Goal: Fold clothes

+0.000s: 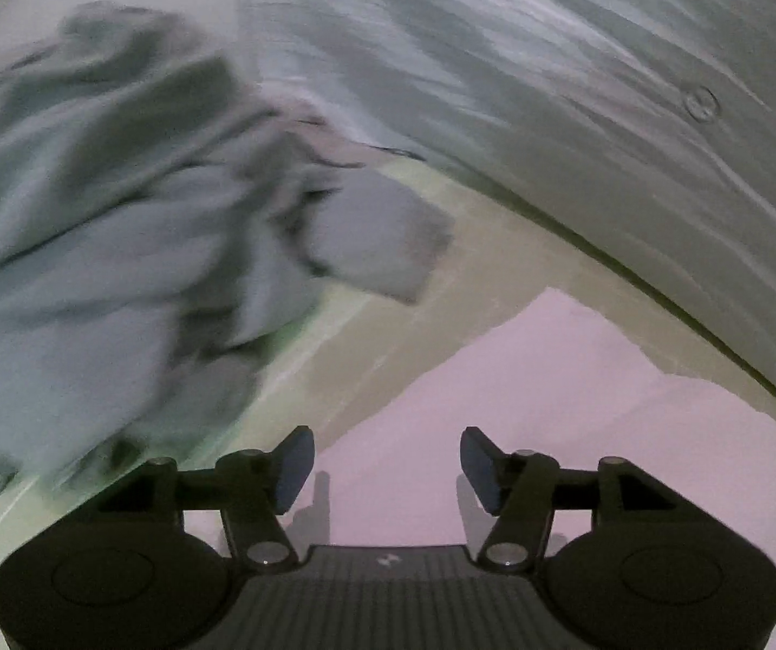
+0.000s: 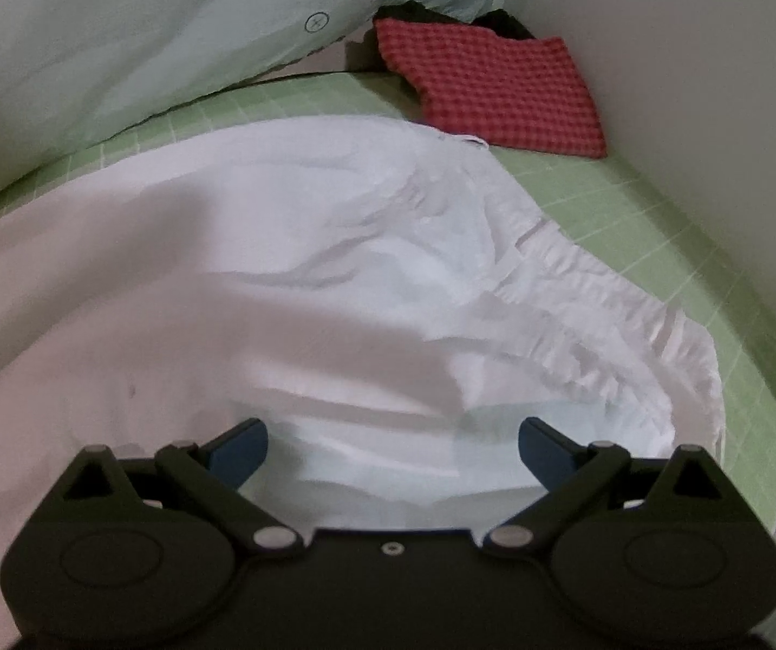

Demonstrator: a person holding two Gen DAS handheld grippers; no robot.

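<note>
Thin, limp and light by its look, the white garment [image 2: 279, 271] sprawls on the green gridded bench [image 2: 631, 216] under both grippers' wide, empty fingers [image 2: 542, 447] (gathered elastic hem at 2 o'clock offers the firmest pinch).

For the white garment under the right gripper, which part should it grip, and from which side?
Probably the gathered, ruffled edge of the white garment, on its right side. It curves beside bare green mat, so a finger could slide under from the right. The middle lies flat, offering no fold. The right gripper is open above it.
</note>
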